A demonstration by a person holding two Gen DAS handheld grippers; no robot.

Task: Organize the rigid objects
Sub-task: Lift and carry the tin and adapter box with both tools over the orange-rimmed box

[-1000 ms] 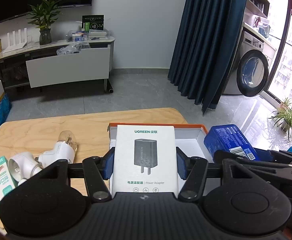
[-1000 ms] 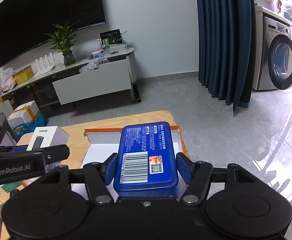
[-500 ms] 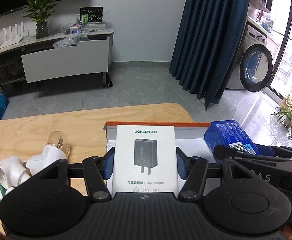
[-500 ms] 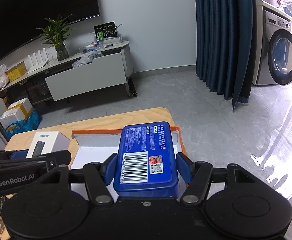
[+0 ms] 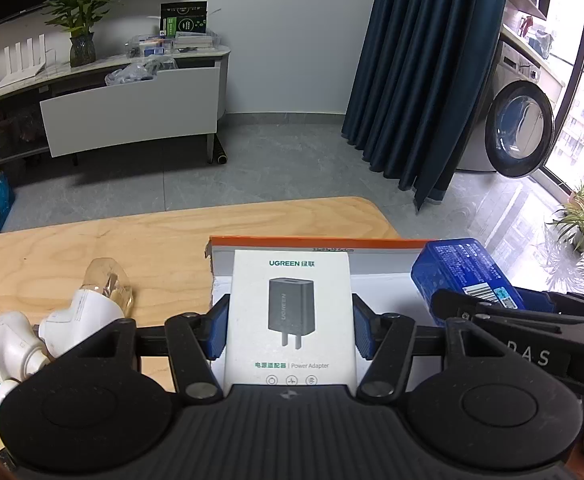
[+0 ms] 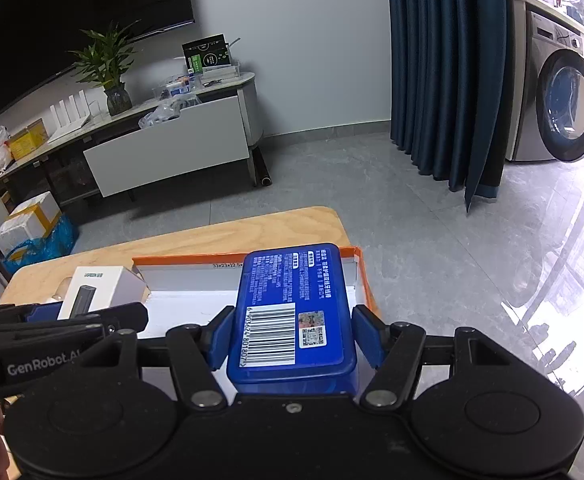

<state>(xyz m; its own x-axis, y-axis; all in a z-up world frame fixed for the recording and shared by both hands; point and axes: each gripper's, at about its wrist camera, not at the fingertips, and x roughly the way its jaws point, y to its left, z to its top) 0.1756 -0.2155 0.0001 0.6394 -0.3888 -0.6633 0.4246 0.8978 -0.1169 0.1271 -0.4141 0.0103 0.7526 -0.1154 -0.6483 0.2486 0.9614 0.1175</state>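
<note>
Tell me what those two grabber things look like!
Both are black plastic. The left gripper and right gripper each have two blue finger pads, jointed black links with silver pins, and two round discs at the base. One has white "GenRobot.AI" lettering on its side.

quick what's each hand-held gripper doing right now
Left hand-held gripper: closed on the white adapter box.
Right hand-held gripper: closed on the blue box.

Bright daylight, window glare, fisheye distortion

Adapter box (image 5: 290,312) left, tin (image 6: 292,312) right, both above tray (image 5: 384,280); plugs (image 5: 80,316) left on table (image 5: 164,248).
</note>
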